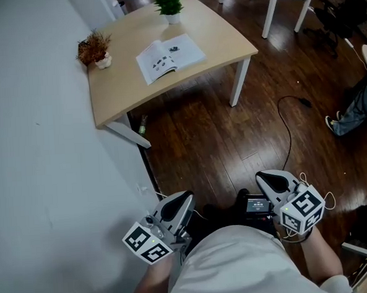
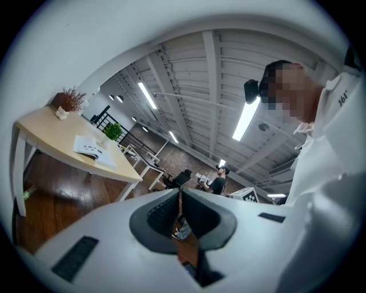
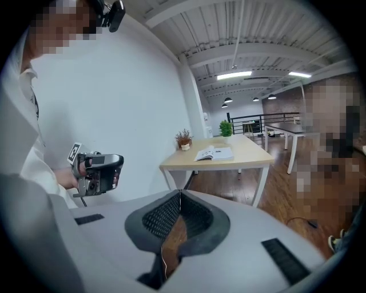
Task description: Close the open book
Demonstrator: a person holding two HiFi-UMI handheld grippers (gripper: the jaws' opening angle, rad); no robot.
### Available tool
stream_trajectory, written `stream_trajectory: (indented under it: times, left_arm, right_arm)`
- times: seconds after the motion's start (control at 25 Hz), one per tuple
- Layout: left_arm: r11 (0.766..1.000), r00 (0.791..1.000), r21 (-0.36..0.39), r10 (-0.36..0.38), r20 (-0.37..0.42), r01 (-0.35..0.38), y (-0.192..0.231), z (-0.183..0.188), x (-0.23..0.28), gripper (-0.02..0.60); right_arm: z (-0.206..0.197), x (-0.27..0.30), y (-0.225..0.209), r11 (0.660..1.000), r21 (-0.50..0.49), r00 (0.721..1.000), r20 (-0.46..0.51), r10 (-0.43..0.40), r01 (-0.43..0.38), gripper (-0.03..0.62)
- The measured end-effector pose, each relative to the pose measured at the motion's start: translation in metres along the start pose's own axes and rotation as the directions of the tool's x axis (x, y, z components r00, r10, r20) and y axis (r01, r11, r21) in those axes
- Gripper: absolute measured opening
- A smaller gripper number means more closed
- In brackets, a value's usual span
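white shirt [image 1: 237,263], grey left tool [image 1: 185,198], right tool [image 1: 267,178]

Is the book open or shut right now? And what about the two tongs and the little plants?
book: open, lying flat on the table
left tongs: shut, nothing between them
right tongs: shut, nothing between them
green plant: upright in its pot
dried plant: upright in its pot

The open book [image 1: 169,57] is showing print too small to read. The top edge is cutting off the white-legged table [image 1: 271,16], and the right edge is cutting a seated person [image 1: 359,105] down to legs.
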State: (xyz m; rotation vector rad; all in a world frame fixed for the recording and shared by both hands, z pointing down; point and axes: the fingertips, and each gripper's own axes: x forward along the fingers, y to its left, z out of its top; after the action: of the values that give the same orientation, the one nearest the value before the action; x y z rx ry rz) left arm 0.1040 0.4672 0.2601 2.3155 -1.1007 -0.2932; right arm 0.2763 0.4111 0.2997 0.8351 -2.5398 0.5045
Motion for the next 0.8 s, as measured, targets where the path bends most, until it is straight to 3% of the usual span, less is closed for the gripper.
stream_trajectory:
  times: [0.36,0.56,0.8]
  left_arm:
    - [0.999,0.999,0.002,0.048,0.026,-0.048,0.030,0.019,0.031,-0.002]
    - [0.994,0.993,-0.006,0.110,0.034,-0.110,0.051,0.045,0.071,-0.002]
    - [0.992,0.991,0.023,0.119,0.062,-0.121,0.069,0.078,0.138,-0.002]
  right_arm:
    - [0.033,0.037,-0.033,0.997,-0.064,0.999,0.028,0.036,-0.034,0.003]
    - [0.068,0.073,-0.070,0.991,-0.066,0.993,0.021,0.120,-0.118,0.003]
    - [0.112,0.110,-0.121,0.975,-0.113,0.981,0.021,0.193,-0.189,0.003]
